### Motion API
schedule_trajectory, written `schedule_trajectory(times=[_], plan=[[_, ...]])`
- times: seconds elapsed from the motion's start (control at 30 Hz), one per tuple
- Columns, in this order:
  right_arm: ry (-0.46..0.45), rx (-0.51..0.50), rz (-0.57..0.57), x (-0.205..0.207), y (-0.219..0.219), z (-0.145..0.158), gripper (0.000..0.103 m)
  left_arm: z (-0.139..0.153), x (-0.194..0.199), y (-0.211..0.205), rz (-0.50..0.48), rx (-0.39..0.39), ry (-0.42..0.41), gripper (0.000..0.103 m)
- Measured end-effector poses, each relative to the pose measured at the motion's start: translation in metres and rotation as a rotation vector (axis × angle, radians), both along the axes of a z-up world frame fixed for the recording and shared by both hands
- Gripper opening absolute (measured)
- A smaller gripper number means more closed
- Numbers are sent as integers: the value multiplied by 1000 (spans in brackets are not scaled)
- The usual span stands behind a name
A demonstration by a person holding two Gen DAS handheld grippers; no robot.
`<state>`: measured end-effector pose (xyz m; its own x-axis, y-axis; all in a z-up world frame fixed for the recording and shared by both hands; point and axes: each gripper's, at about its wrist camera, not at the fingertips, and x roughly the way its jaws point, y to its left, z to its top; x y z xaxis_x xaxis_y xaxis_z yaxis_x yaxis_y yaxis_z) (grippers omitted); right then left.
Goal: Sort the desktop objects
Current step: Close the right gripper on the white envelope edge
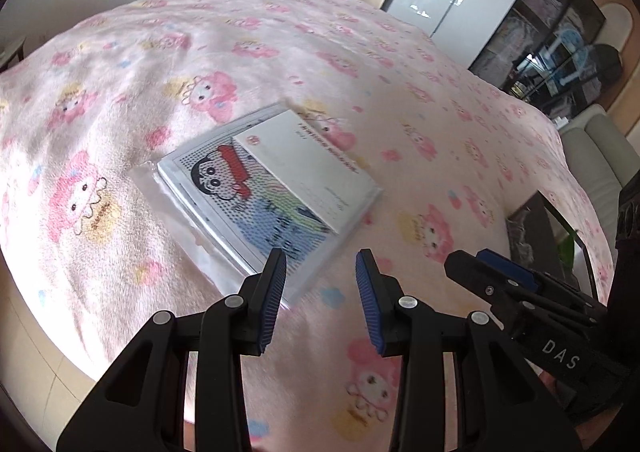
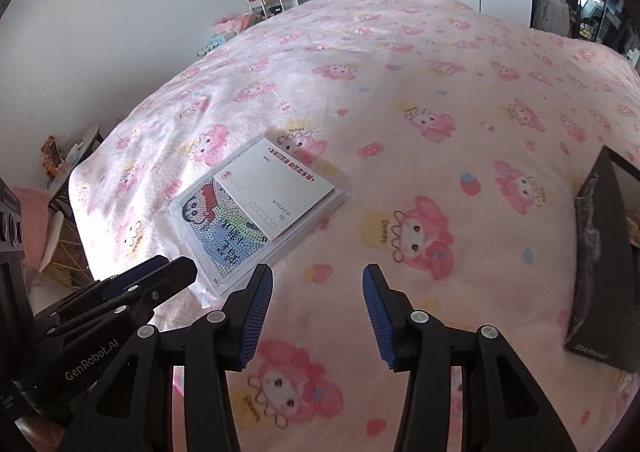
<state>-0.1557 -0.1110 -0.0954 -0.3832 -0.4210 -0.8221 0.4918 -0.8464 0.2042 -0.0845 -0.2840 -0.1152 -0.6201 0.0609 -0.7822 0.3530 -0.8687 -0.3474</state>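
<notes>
A white envelope [image 1: 308, 164] lies on top of a cartoon dot-picture kit in a clear plastic sleeve [image 1: 240, 212], both flat on the pink patterned blanket [image 1: 120, 100]. They also show in the right wrist view: the envelope [image 2: 276, 188] on the kit [image 2: 216, 228]. My left gripper [image 1: 322, 280] is open and empty, just short of the kit's near edge. My right gripper [image 2: 318, 292] is open and empty, to the right of the kit. Each gripper shows in the other's view, the right gripper [image 1: 492, 272] and the left gripper [image 2: 160, 276].
A black open box [image 2: 600, 252] stands on the blanket at the right, also in the left wrist view [image 1: 536, 236]. The blanket-covered surface drops off at the left edge [image 2: 80, 188]. Shelves, cabinets and a fridge stand behind.
</notes>
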Motion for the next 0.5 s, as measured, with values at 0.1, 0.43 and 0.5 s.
schedule_trajectory(times=[0.1, 0.43, 0.5], plan=[[-26, 16, 23, -19, -21, -17, 43, -15, -16, -21, 32, 16, -8, 36], [-80, 31, -33, -65, -55, -56, 43, -45, -92, -83, 205, 58, 33, 36], [-95, 40, -35, -68, -57, -62, 43, -51, -103, -90, 209, 66, 30, 36]])
